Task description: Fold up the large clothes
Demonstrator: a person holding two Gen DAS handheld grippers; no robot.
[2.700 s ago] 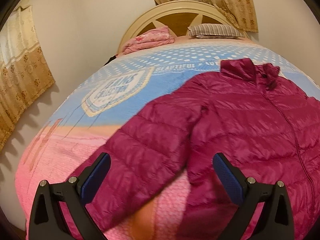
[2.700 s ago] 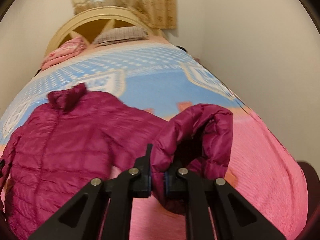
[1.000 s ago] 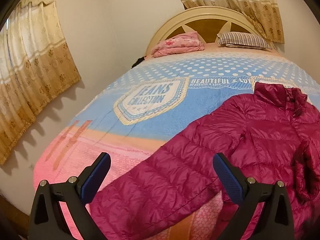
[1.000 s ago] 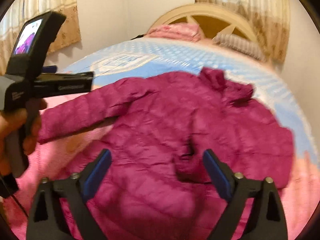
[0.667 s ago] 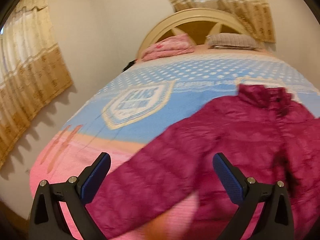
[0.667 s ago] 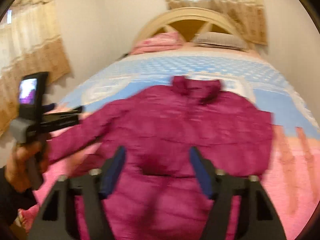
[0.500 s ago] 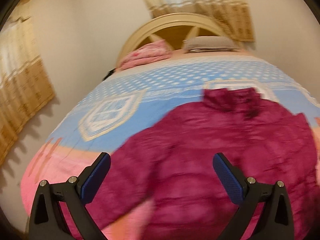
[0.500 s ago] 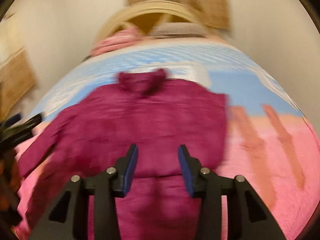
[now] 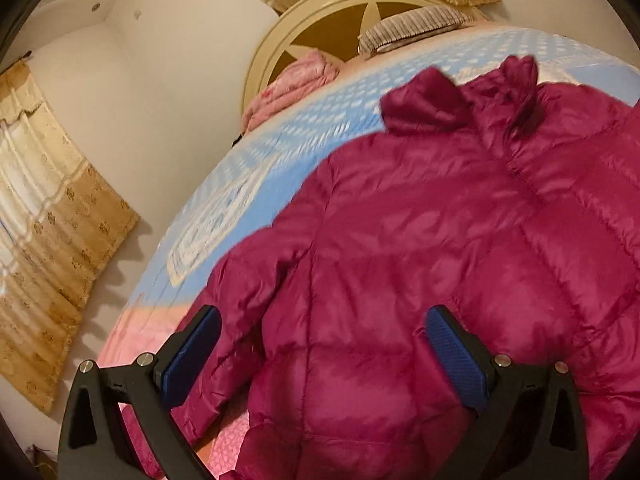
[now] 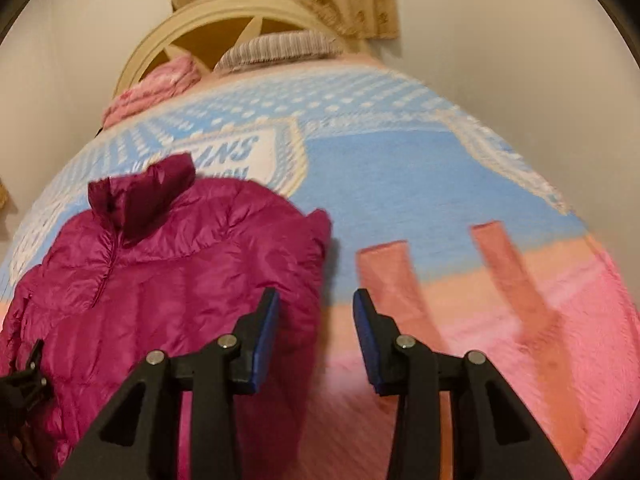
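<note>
Both grippers hover over the magenta puffer jacket [image 9: 440,240] on the bed, nothing gripped.

The jacket lies spread face-up on the blue-and-pink bedspread [image 10: 420,184], collar toward the far headboard [image 9: 320,12], near it a striped pillow [image 10: 276,50] and a folded pink blanket [image 9: 292,84]. The left gripper [image 9: 320,352] hangs above the jacket's near left side, jaws wide apart and empty. The right gripper [image 10: 316,336] sits off the jacket's right edge, jaws closing in, only bedspread showing between them.
</note>
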